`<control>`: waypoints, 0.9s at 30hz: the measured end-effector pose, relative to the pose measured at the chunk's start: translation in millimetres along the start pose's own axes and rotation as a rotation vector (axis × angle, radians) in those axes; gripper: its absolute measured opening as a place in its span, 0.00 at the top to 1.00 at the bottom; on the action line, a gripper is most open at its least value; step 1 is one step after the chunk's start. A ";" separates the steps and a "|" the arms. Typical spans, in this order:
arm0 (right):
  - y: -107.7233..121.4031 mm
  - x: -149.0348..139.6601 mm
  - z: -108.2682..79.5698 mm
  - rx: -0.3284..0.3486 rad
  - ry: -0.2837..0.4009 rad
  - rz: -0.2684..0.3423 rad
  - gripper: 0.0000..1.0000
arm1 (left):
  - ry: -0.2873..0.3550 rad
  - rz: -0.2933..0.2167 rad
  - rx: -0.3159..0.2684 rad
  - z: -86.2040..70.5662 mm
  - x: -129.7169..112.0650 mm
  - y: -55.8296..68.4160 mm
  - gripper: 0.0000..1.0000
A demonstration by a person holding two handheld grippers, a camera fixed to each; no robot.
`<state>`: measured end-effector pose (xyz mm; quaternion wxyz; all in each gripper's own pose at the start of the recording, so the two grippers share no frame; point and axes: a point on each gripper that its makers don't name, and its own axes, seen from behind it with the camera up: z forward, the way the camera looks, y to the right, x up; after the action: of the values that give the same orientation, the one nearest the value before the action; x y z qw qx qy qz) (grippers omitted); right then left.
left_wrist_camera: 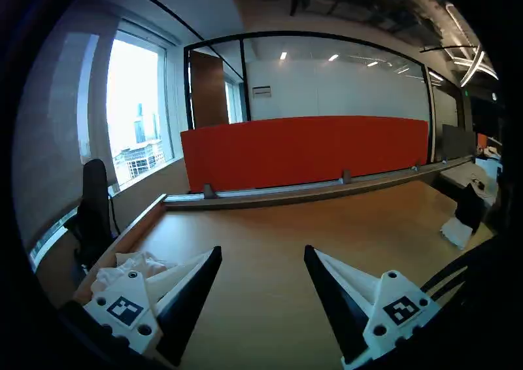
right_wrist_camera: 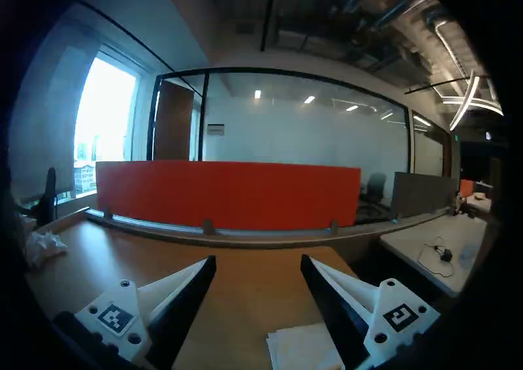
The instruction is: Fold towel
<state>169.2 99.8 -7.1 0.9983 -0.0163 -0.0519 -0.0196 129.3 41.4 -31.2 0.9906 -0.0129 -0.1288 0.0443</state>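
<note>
Setting: wooden tabletop [left_wrist_camera: 274, 226], orange partition [left_wrist_camera: 307, 151] behind.
Towel: crumpled white cloth towel [left_wrist_camera: 134, 265] lay at the tabletop's left edge.
Tongs: left tongs [left_wrist_camera: 261, 249] and right tongs [right_wrist_camera: 257, 259] gaped wide, empty.
Handling: likely light, limp; pinch a corner.

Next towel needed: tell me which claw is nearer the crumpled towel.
Left. The crumpled towel lies just past the left claw, by its left finger; from the right claw it sits far off leftward.
</note>
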 end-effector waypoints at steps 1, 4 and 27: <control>-3.2 1.7 -0.2 0.003 0.003 0.000 0.00 | 0.009 -0.005 0.001 0.3 2.8 -1.2 0.06; -15.0 7.6 -0.8 0.012 0.015 0.001 0.00 | 0.044 -0.019 0.003 0.7 13.9 -4.7 0.06; -112.4 41.0 -2.9 0.077 0.055 0.024 0.00 | 0.161 -0.053 0.010 7.3 51.0 -24.2 0.07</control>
<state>205.7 -14.1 -2.3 0.9994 0.0223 -0.0249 -0.0059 178.7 22.1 -10.3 0.9986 -0.0082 -0.0486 0.0173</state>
